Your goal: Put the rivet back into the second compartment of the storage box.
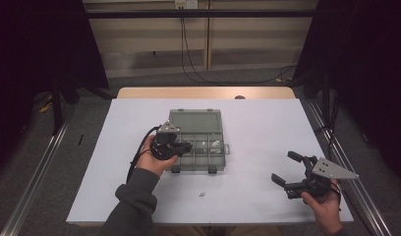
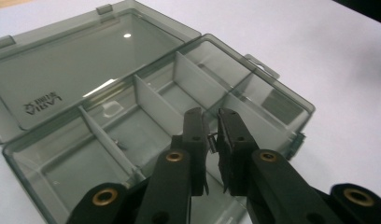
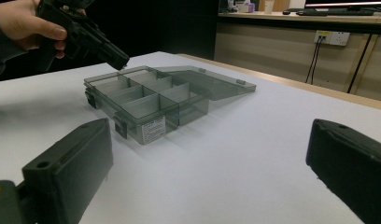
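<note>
From above, the left gripper (image 1: 181, 146) hovers over the open compartment box (image 1: 201, 129) mid-counter (image 1: 257, 128). Its own view: jaws pinching a small screw (image 2: 211, 139). From the right gripper (image 3: 205, 163): jaws wide apart, empty, box beyond.

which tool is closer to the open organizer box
Left. The left tool hangs over the organizer box, pinching a small metal part. The right tool sits open, well off to the box's right near the table edge.
</note>
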The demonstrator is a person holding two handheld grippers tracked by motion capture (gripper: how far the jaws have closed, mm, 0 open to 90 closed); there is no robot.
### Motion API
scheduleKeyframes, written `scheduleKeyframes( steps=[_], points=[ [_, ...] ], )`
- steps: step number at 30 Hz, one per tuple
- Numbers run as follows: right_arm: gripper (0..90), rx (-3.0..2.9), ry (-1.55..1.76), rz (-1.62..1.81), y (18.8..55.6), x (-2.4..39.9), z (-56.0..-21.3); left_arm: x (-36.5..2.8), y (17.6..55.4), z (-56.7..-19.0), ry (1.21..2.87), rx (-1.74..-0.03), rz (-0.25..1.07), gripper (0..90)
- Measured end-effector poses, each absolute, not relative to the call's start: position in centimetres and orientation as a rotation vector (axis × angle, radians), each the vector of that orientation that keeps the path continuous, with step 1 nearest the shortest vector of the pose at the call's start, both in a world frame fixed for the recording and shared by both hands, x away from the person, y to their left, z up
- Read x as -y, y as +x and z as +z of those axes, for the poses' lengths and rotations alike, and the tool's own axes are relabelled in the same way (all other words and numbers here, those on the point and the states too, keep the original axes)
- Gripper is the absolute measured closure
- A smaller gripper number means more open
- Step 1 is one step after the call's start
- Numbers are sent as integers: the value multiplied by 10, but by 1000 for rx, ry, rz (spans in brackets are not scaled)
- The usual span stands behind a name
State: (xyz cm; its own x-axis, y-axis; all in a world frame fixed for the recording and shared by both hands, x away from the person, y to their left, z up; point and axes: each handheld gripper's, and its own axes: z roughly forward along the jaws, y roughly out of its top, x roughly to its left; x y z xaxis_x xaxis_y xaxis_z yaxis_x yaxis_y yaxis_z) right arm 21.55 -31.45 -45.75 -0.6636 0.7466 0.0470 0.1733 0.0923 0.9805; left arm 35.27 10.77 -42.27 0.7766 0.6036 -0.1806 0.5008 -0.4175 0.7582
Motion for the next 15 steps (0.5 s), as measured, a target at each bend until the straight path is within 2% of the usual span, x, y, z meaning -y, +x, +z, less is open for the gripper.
scheduleKeyframes(
  steps=[6,15],
  points=[
    [3,-1907,900,1605,215,315,-457,-104,362,-422,2104,-840,202,825],
    [3,-1905,901,1606,215,315,-458,-105,375,-428,2057,-915,201,825]
  ],
)
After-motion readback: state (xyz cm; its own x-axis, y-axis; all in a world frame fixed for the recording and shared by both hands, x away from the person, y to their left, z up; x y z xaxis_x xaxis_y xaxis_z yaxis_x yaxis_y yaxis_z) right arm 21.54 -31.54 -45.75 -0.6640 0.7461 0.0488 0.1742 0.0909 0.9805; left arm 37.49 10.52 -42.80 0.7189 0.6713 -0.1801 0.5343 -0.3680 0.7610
